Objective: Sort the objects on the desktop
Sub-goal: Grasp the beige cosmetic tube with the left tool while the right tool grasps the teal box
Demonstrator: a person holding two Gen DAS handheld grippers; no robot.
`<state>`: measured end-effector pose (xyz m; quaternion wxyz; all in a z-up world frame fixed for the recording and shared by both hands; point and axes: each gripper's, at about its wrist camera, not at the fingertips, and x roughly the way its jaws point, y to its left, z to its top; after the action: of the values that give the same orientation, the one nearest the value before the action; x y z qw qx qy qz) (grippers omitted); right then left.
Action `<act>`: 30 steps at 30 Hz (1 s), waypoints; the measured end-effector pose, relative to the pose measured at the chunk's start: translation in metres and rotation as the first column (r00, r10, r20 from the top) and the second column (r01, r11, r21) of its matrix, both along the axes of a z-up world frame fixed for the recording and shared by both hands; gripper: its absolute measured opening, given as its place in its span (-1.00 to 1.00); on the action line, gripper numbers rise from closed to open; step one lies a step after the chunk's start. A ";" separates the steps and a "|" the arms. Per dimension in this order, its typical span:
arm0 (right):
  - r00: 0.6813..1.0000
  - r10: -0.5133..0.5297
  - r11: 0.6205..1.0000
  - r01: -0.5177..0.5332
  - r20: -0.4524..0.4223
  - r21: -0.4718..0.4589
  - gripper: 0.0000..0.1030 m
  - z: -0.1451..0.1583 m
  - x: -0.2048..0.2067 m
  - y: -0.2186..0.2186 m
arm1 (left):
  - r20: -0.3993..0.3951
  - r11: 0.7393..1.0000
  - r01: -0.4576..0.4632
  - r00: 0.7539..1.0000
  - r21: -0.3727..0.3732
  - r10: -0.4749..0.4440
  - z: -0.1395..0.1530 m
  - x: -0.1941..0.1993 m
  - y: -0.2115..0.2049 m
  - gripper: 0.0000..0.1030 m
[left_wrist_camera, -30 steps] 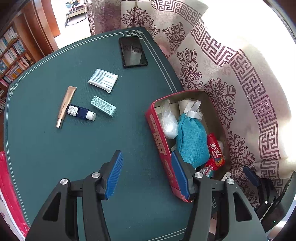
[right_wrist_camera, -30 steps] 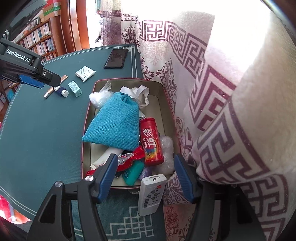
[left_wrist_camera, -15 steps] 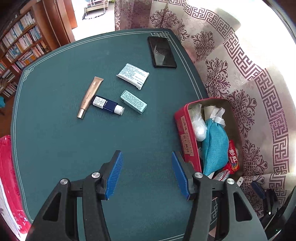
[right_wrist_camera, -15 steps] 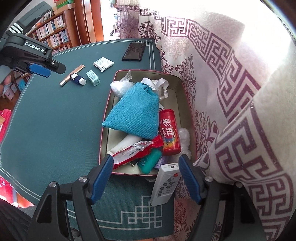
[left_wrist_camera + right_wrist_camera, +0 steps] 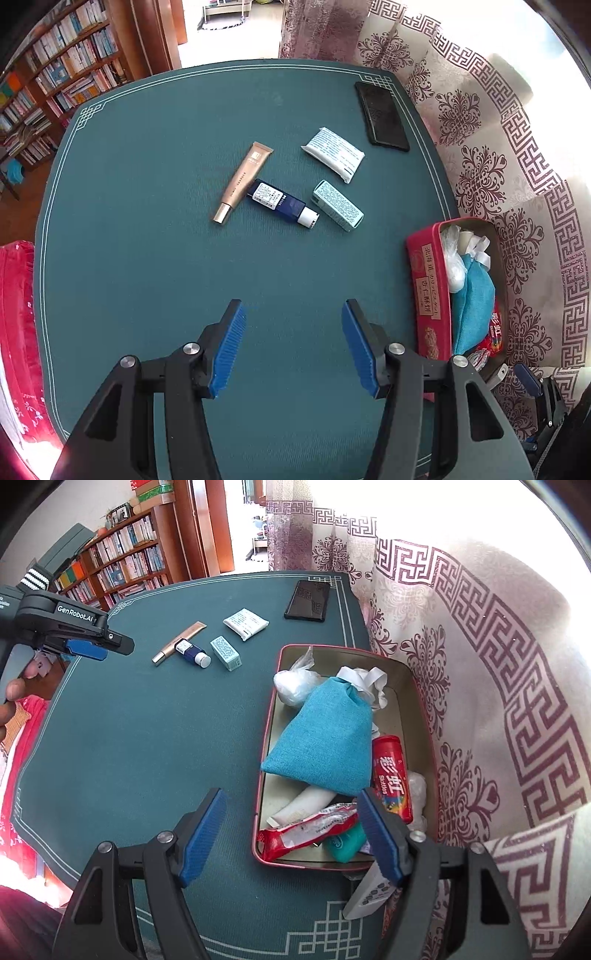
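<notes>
On the green table mat lie a beige tube (image 5: 242, 182), a dark blue bottle with a white cap (image 5: 283, 204), a pale teal box (image 5: 337, 205), a white packet (image 5: 333, 154) and a black phone (image 5: 382, 116). A red tin (image 5: 428, 295) at the right edge holds a teal pouch (image 5: 325, 734), a red candy can (image 5: 391, 779) and other items. My left gripper (image 5: 291, 347) is open and empty above the mat, short of the loose items. My right gripper (image 5: 291, 838) is open and empty over the tin's near end. A white remote (image 5: 369, 893) lies under its right finger.
A patterned curtain (image 5: 480, 664) hangs close along the table's right side. Bookshelves (image 5: 55, 92) stand beyond the far left edge. Red fabric (image 5: 14, 332) lies off the left edge. The left gripper also shows in the right wrist view (image 5: 85, 648), above the mat's left side.
My left gripper has pulled away from the tin toward the left and back, so the loose items are now centred ahead of it. My right gripper has drawn back slightly from the tin.
</notes>
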<state>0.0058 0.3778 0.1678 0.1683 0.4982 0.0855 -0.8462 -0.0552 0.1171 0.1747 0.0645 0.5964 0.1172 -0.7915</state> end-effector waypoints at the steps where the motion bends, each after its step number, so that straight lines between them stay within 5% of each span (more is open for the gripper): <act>1: 1.000 0.000 1.000 0.000 0.009 -0.005 0.49 -0.001 -0.003 -0.004 | 0.003 1.000 -0.011 1.000 0.004 0.011 -0.003 0.001 -0.007 0.11; 13: 0.999 0.008 0.998 -0.006 0.042 -0.057 0.49 -0.003 -0.044 -0.070 | 0.061 0.999 -0.008 0.998 -0.048 0.010 -0.056 -0.040 -0.067 0.11; 22: 0.999 0.030 1.000 -0.030 0.035 0.003 0.49 -0.024 -0.103 -0.136 | 0.119 0.983 0.119 0.988 -0.142 -0.103 -0.115 -0.106 -0.087 0.12; 30: 0.998 -0.002 0.999 -0.001 0.069 0.048 0.30 -0.052 -0.158 -0.159 | 0.064 0.947 0.265 0.964 -0.184 -0.257 -0.122 -0.137 -0.072 0.12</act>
<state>-0.1524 0.2192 0.1155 0.1591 0.5309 0.0997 -0.8263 -0.1926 0.0452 0.0530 0.0186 0.6132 -0.0405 -0.7887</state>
